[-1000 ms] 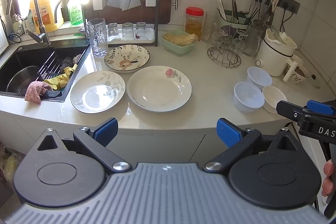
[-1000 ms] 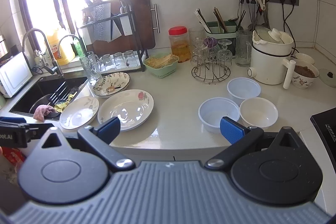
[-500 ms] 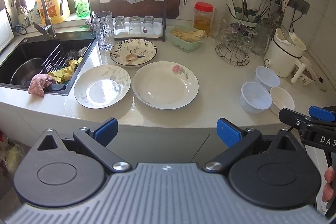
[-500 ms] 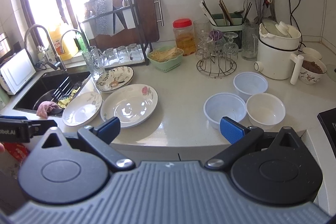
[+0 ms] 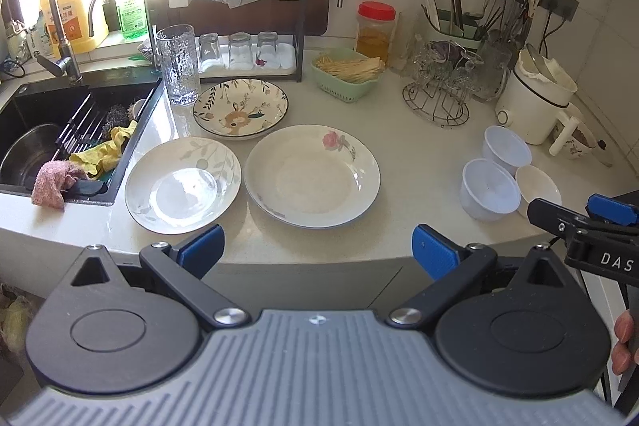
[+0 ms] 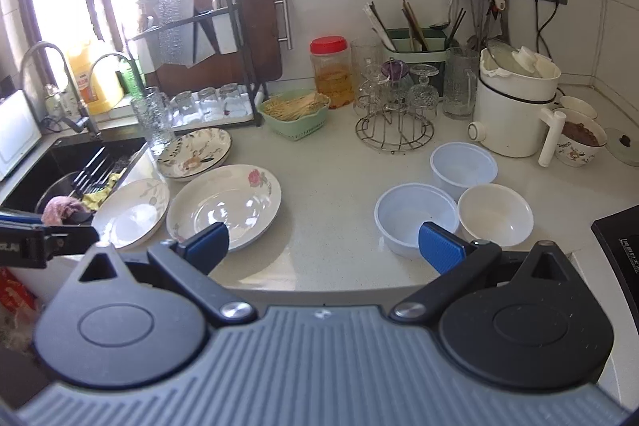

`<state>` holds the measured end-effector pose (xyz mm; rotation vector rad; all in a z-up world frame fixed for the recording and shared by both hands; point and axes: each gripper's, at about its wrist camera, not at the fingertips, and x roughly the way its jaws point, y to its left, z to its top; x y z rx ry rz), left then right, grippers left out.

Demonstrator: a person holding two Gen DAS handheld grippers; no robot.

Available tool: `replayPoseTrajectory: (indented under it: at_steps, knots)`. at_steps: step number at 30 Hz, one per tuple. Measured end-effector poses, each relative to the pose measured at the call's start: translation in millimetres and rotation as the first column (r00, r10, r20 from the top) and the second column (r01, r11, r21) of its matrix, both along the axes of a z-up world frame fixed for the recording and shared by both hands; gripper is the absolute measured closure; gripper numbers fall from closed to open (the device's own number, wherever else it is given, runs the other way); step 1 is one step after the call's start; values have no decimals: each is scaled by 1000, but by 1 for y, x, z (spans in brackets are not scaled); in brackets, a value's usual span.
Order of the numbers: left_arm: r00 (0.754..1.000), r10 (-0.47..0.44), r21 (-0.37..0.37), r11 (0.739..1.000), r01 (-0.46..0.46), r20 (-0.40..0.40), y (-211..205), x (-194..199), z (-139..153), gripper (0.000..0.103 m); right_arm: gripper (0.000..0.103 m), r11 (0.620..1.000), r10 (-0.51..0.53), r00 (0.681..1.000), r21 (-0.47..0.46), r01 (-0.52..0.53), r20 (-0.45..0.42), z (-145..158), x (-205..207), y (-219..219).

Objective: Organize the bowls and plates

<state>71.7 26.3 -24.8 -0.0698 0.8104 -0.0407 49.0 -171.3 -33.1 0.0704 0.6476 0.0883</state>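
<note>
Nothing is seen to be organized yet. Three plates lie apart beside the sink (image 5: 60, 130): a leaf-patterned plate (image 5: 183, 185) nearest it, a rose plate (image 5: 312, 175) further right, and a rabbit plate (image 5: 241, 108) behind them. Three bowls are clustered in front of the white cooker (image 6: 515, 106): two plastic bowls (image 6: 415, 218) (image 6: 463, 164) and a cream bowl (image 6: 495, 214). All remains to be stacked. The left gripper (image 5: 317, 248) and right gripper (image 6: 323, 246) are held wide open, empty, short of the counter. The window side is washed out by glare, and the counter's right end is cut off.
</note>
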Motion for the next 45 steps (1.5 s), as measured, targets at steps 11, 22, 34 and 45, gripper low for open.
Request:
replayPoseTrajectory:
  at_steps: [11, 22, 34, 45]
  knots:
    - [996, -92, -13, 996, 91, -24, 62, 78, -7, 1, 0, 999, -37, 999, -12, 37, -23, -5, 30, 60]
    - [981, -182, -22, 983, 181, -68, 141, 155, -24, 1, 7, 994, -85, 994, 57, 89, -67, -17, 67, 122]
    - [960, -246, -16, 969, 246, -137, 243, 219, -72, 1, 28, 990, -94, 980, 88, 110, -175, -75, 113, 212]
    - [920, -361, -74, 933, 353, -156, 302, 246, -108, 9, 33, 958, -107, 944, 220, 181, -311, -124, 135, 261]
